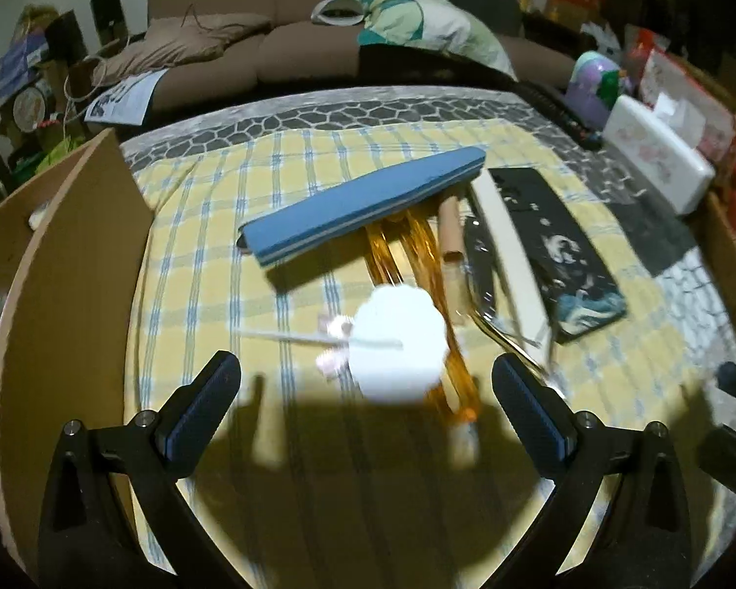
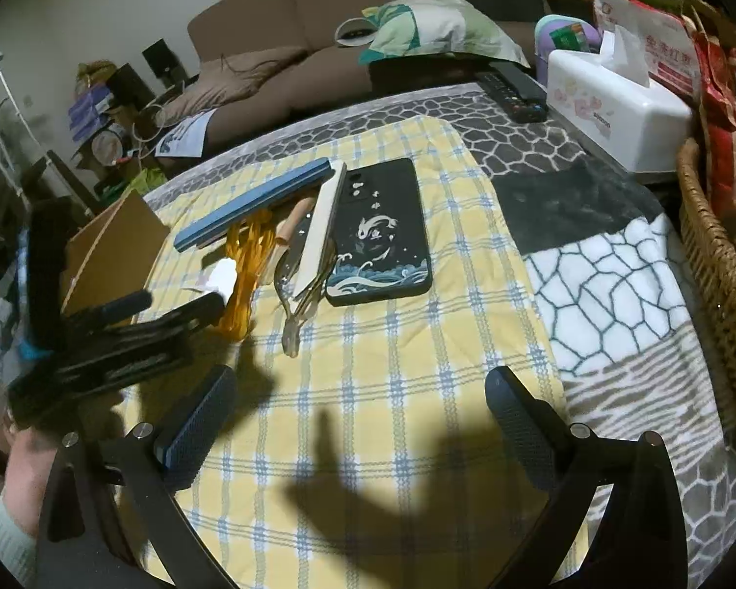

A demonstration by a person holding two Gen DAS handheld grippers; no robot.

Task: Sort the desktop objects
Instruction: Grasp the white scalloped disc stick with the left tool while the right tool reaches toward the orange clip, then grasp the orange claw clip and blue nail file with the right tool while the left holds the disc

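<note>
Clearly nearer, the left gripper (image 1: 365, 383) holds its fingers spread and empty around the white flower-shaped piece (image 1: 400, 343) just ahead, mid-surface, while the right gripper (image 2: 360, 397), equally spread, hangs over bare checked cloth (image 2: 417, 392)

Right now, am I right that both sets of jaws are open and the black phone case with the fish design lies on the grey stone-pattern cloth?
Not quite: the black phone case lies on the yellow plaid cloth, as the right wrist view shows. Both sets of jaws are indeed open.
</note>
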